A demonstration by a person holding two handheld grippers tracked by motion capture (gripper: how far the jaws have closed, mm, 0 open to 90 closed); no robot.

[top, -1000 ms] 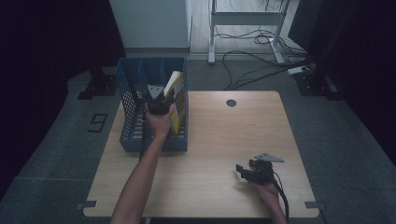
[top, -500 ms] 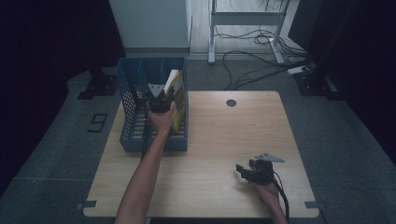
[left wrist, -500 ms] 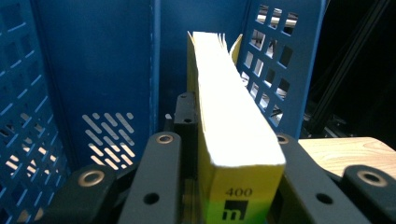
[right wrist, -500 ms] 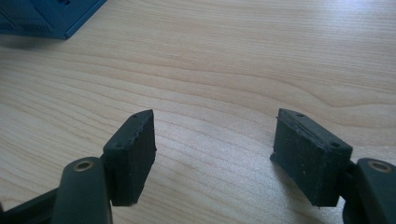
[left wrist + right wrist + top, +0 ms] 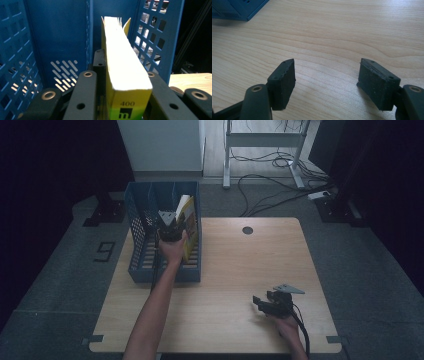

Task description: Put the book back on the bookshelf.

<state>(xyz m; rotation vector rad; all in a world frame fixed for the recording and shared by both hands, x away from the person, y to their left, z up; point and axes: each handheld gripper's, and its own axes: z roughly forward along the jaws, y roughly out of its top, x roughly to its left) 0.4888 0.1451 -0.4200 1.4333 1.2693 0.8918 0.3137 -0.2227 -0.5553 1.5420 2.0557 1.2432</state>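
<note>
Two hand-held grippers — left (image 5: 120,82) clamped on a yellow book (image 5: 122,62), seemingly inside the blue rack (image 5: 145,240) — right (image 5: 327,77) wide open, empty.

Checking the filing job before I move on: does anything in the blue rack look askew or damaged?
The yellow book clamped in the left gripper stands in the blue file rack with its far pages fanned apart rather than closed flat. No damage shows. The right gripper rests open over the bare table.
</note>
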